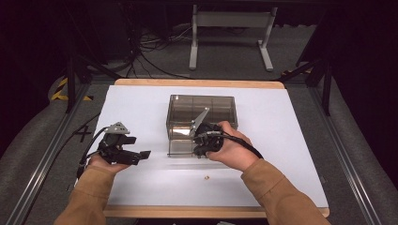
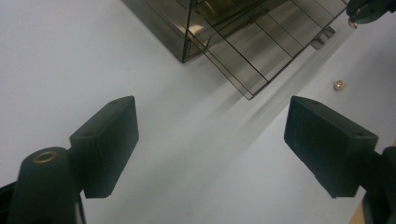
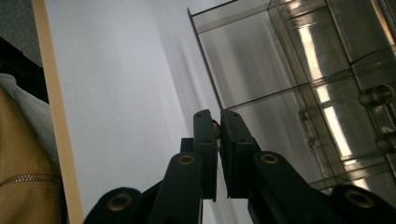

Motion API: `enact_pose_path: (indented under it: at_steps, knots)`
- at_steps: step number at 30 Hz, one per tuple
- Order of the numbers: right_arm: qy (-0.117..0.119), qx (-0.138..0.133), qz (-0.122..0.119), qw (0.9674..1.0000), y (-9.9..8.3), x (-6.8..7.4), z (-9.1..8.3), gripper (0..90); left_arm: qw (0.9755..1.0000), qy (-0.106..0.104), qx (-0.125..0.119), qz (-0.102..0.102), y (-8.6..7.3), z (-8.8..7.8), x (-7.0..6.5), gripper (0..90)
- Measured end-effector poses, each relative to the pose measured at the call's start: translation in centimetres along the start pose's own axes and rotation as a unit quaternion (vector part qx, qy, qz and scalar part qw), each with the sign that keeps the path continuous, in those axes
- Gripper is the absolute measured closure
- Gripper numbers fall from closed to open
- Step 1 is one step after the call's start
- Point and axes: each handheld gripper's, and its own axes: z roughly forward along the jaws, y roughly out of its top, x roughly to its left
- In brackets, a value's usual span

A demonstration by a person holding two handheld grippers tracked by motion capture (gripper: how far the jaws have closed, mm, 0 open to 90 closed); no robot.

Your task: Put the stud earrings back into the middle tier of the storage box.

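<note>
Right gripper (image 3: pixel 217 126) is clamped on a tiny brass nut (image 3: pixel 215 124), held just over the smoky compartment box (image 1: pixel 202 112) on the counter (image 1: pixel 291 140). Looks like the sorting step; next it needs lining up over a cell, then releasing. Left gripper (image 2: pixel 210 140) sits wide apart, empty, left of the box. Another nut (image 1: pixel 205 177) lies just in front of it.

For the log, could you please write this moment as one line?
left gripper open | right gripper shut on brass piece | at box
</note>
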Motion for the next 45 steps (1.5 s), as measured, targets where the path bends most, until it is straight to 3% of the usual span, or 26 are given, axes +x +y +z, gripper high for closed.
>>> enact_pose_path:
  at_steps: [6, 12, 21, 45]
  knots:
    - [-0.008, 0.002, 0.019, 0.9998, 0.0, -0.6, 0.1, 85.9, 1.0, 0.001, 0.0, 0.0, 0.0, -0.1, 0.0, 18.2]
    - [-0.014, 0.004, 0.022, 0.9996, 0.1, -1.4, 0.4, 85.9, 1.0, 0.0, 0.0, 0.002, 0.0, -0.1, 0.0, 18.2]
    - [-0.019, 0.03, 0.036, 0.9987, 0.2, -2.5, 1.7, 85.8, 1.0, 0.001, 0.0, 0.0, 0.0, -0.1, 0.0, 18.3]
    - [-0.031, 0.067, 0.027, 0.9969, 0.3, -3.4, 3.9, 85.8, 1.0, -0.001, 0.001, 0.001, 0.0, -0.1, 0.0, 18.2]
